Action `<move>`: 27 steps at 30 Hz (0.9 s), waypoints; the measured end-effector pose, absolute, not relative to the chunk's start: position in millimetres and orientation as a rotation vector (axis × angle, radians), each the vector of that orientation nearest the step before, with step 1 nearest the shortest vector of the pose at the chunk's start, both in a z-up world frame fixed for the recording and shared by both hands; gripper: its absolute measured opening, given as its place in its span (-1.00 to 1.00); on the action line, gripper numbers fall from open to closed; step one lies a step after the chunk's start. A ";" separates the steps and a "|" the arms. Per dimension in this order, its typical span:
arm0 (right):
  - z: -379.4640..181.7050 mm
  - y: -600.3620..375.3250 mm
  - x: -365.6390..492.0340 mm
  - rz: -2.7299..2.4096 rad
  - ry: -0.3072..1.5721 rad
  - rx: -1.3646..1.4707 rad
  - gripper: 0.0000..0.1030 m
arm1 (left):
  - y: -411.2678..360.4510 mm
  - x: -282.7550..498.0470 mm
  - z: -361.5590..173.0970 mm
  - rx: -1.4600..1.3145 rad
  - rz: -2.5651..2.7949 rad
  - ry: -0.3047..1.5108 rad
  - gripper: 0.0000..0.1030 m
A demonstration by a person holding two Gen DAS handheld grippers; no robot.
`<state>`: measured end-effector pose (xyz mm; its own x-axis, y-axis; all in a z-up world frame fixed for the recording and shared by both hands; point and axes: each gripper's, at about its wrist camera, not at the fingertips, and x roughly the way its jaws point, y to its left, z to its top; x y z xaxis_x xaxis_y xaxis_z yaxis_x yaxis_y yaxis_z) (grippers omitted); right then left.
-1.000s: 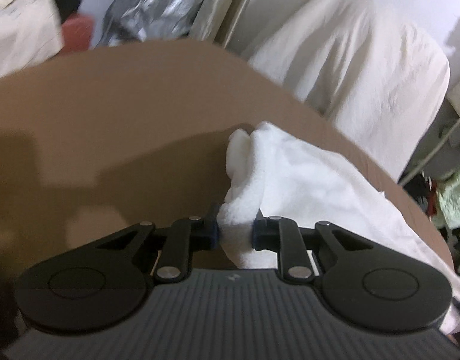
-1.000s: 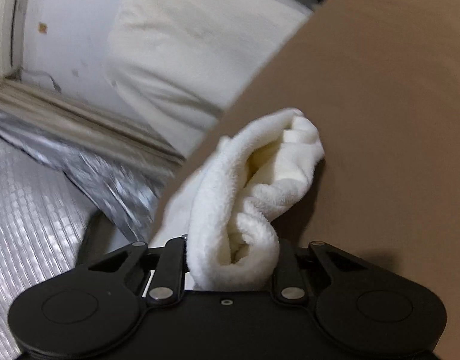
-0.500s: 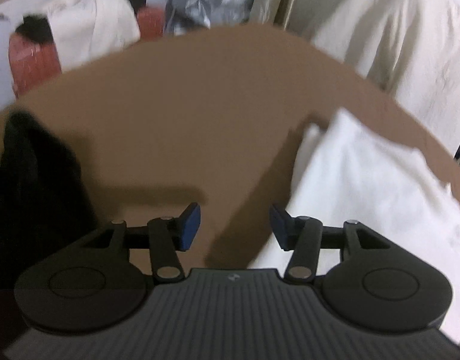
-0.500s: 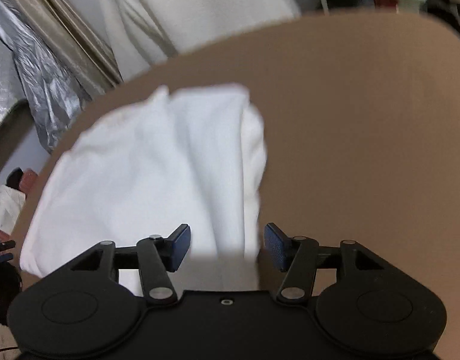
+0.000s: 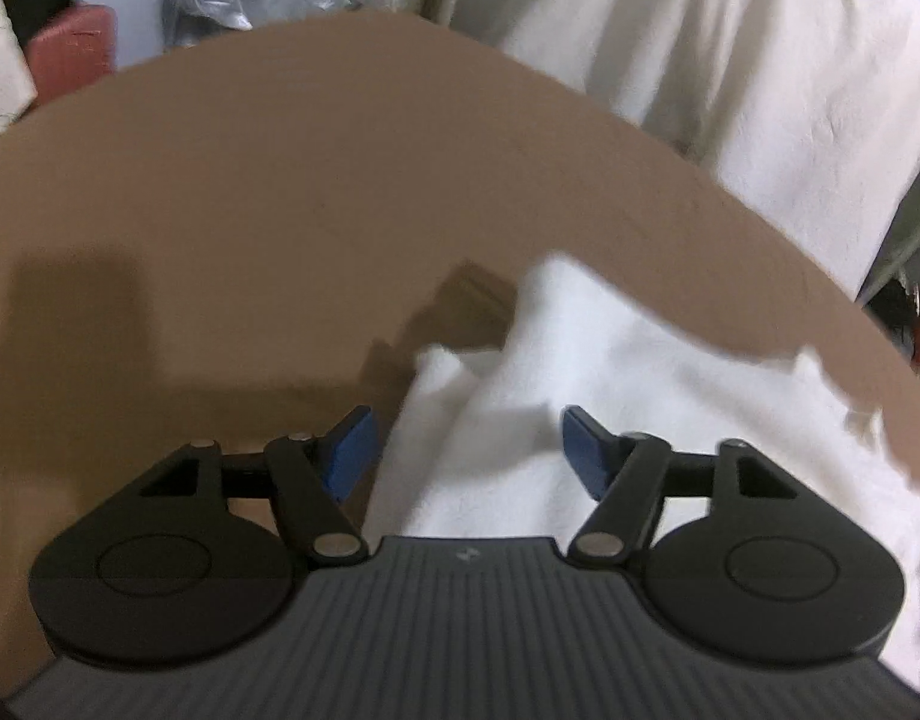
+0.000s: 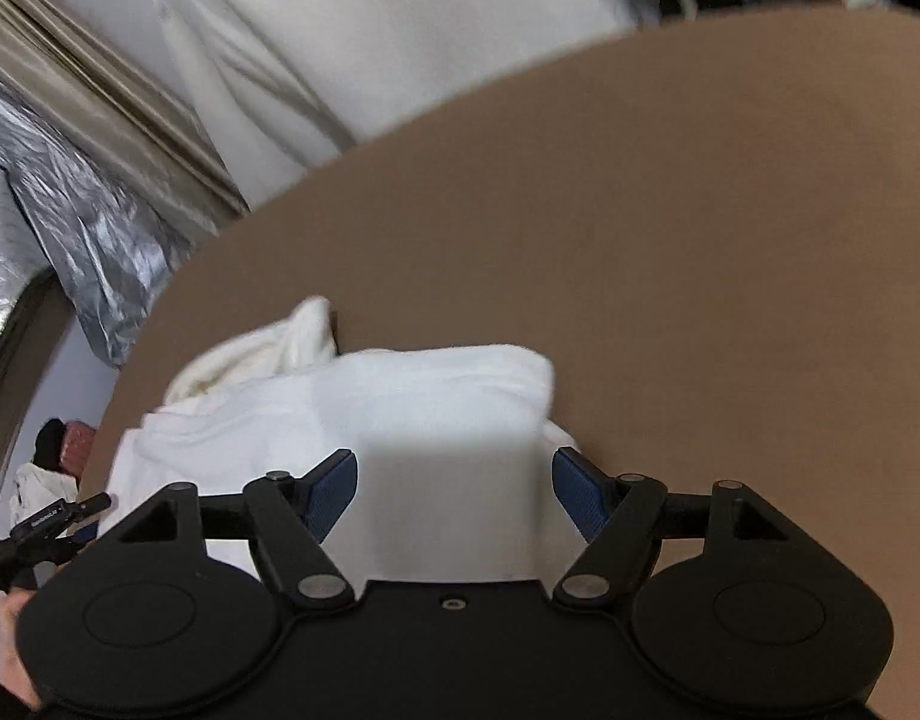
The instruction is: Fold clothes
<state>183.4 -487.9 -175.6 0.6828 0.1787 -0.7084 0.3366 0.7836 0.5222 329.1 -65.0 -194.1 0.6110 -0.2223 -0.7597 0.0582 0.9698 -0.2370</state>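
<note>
A white fleecy garment point(image 5: 640, 396) lies folded on the brown table point(image 5: 279, 192). My left gripper point(image 5: 469, 453) is open and empty, its blue pads wide apart above the garment's left edge. In the right wrist view the same garment point(image 6: 399, 414) lies flat in a rough rectangle with a rumpled end at the far left. My right gripper point(image 6: 453, 495) is open and empty just above the garment's near part. The left gripper's tip point(image 6: 51, 525) shows at the far left of that view.
The brown table point(image 6: 700, 240) extends to the right of the garment. A white cloth-covered shape point(image 5: 760, 72) stands behind the table. Silver foil sheeting point(image 6: 69, 210) and a red object point(image 5: 69, 54) lie beyond the table's edge.
Both grippers were shut on the white garment a second ago. Both have let go and opened wide, and the garment now lies flat on the table.
</note>
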 end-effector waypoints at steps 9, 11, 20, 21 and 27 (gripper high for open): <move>-144.0 -451.5 191.1 -0.109 0.566 0.336 -0.86 | -74.5 281.8 -154.6 -0.093 -0.085 0.666 -0.73; -146.8 -449.5 199.0 -0.136 0.609 0.280 -0.87 | -81.9 287.6 -171.1 -0.041 -0.050 0.694 -0.71; -172.9 -430.1 218.5 -0.563 0.791 -0.119 -0.60 | -56.7 296.8 -188.4 -0.146 0.076 0.791 0.25; -167.6 -422.6 217.1 -0.609 0.768 -0.169 -0.43 | -54.7 294.5 -181.5 -0.166 0.049 0.767 0.25; -118.6 -352.6 214.0 -0.274 0.639 -0.110 0.07 | -64.2 275.9 -146.2 -0.231 -0.196 0.668 0.25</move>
